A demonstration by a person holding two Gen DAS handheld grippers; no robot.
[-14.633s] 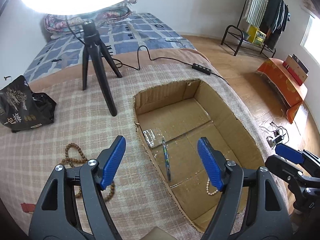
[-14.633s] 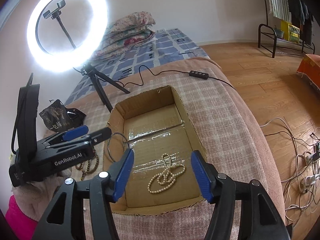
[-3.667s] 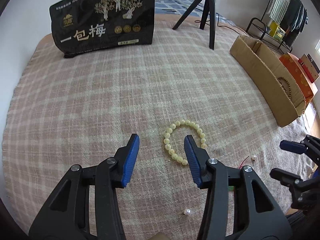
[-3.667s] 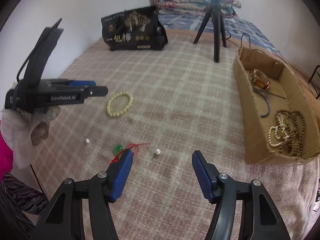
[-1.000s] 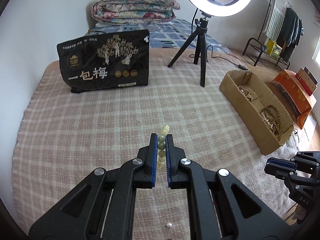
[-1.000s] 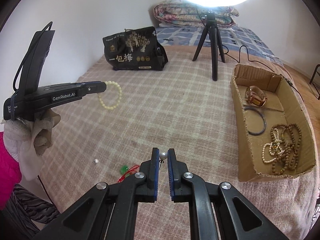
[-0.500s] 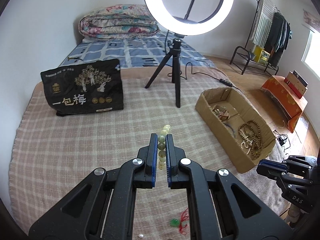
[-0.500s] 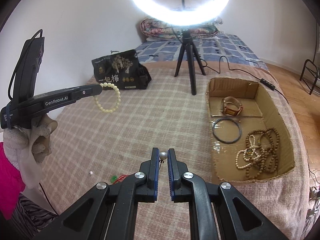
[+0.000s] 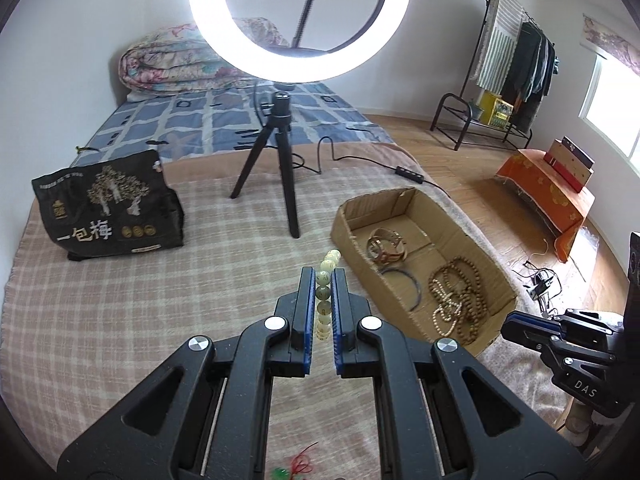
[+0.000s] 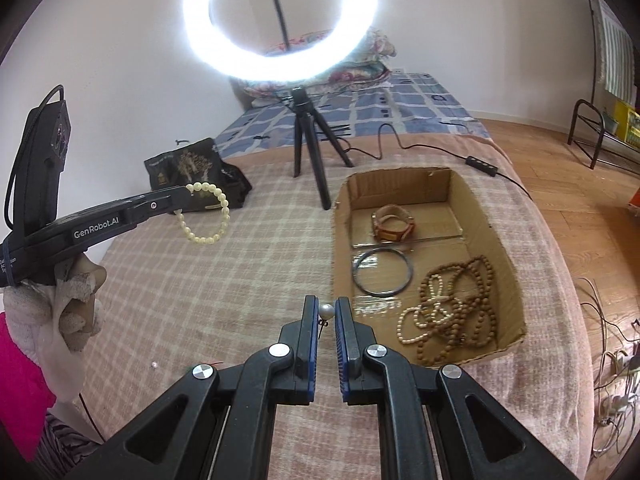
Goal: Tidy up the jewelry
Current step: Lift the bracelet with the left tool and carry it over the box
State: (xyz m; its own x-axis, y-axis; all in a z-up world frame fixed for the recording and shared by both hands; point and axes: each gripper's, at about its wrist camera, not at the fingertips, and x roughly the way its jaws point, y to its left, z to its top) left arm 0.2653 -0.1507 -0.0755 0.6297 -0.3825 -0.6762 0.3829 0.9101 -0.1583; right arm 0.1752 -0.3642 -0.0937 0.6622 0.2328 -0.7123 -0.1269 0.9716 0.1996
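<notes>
The box [image 10: 500,240] sits open on the right side of the bed, cardboard, one long tray with no dividers. At its far end lies a tan watch [image 10: 394,222], curled on its strap; just nearer, a dark bangle [image 10: 382,272] lies flat on the floor of the box; at the near end brown beads [image 10: 460,300] are piled in a tangle with a white pearl strand [image 10: 416,320] knotted through them. Left gripper [image 9: 323,280] is clenched on a cream bracelet [image 10: 208,216], the loop hanging free below the tips, up in the air and to the left of the box. Right gripper [image 10: 327,312] is clamped on a pearl earring [image 10: 327,311], the pearl pinched right at the tips, its post pointing down between the pads, near the box's left wall and above the blanket. That blanket [image 10: 240,280] is pink plaid and covers the whole near bed. On it, a single loose pearl [image 10: 153,365] lies down at the left, and a green charm [image 9: 280,472] on red cord shows at the bottom edge of the left view. Further back stands a black bag [image 9: 108,208] with a gold tree print, and a tripod [image 10: 308,152] carrying a lit ring light [image 10: 280,20], its cable trailing off to the right. Behind, a blue patchwork sheet [image 9: 208,120] and a folded floral quilt [image 9: 172,64] against a white wall. Wooden floor to the right, with a clothes rack [image 9: 508,72] and an orange-draped bench [image 9: 548,196].
</notes>
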